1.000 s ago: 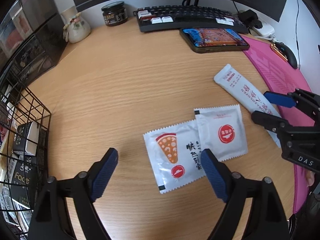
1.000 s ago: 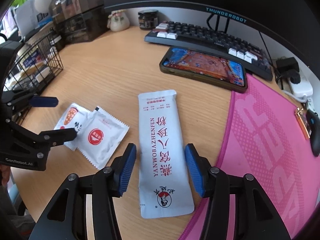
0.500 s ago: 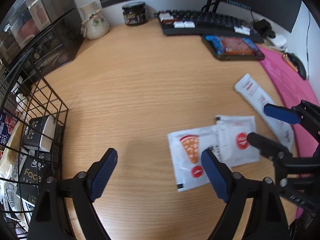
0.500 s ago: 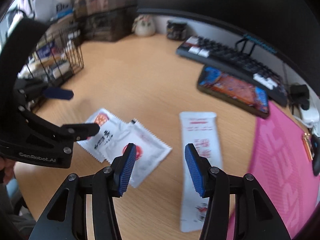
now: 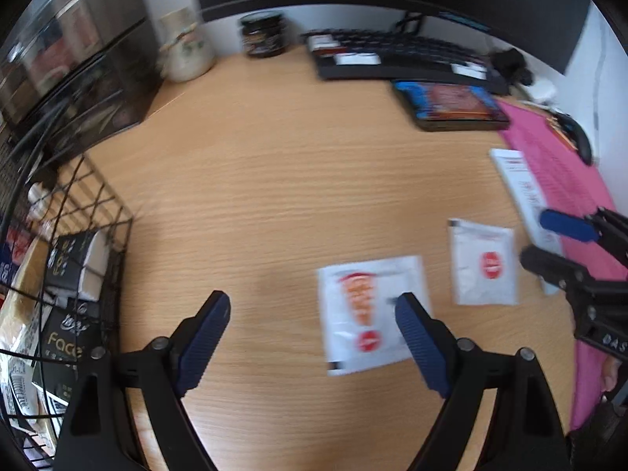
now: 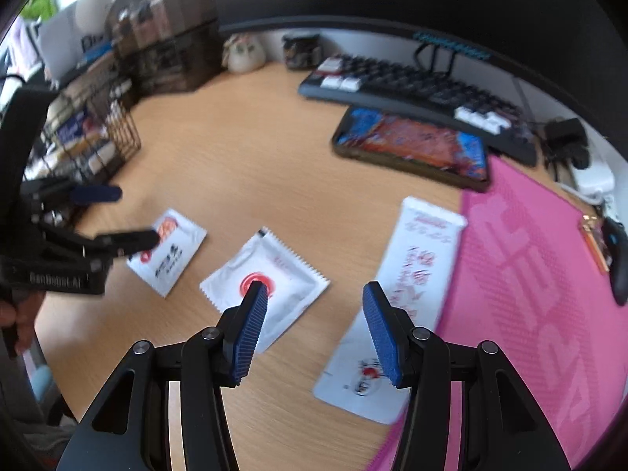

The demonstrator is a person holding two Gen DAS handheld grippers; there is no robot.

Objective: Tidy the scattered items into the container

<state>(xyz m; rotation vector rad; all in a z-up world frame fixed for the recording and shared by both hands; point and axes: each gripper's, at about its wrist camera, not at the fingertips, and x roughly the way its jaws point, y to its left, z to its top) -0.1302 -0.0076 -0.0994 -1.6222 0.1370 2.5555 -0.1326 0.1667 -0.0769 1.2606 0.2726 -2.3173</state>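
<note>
Sachets lie loose on the wooden desk: a pizza-print sachet nearest the left gripper, a smaller red-dot sachet just to its right and apart from it, and a long white pouch whose right edge lies on the pink mat. Both views are blurred, so the print on the packets cannot be read.

In the left wrist view the left gripper's blue pads stand wide apart with nothing between them; the right-hand pad overlaps the pizza-print sachet's right edge in the picture, though contact cannot be judged. The right gripper is likewise spread and empty, one pad in front of the red-dot sachet, the other in front of the long pouch, with bare wood in the gap.

A black wire basket sits at the desk's left edge, already holding dark boxes and packets. Between it and the pizza-print sachet runs a broad stretch of bare wood.

Toward the back are a phone with a lit screen, a dark keyboard, a dark jar and a pale vase under a monitor. Dark drawer units stand behind the basket, and a mouse rests on the mat's far edge
</note>
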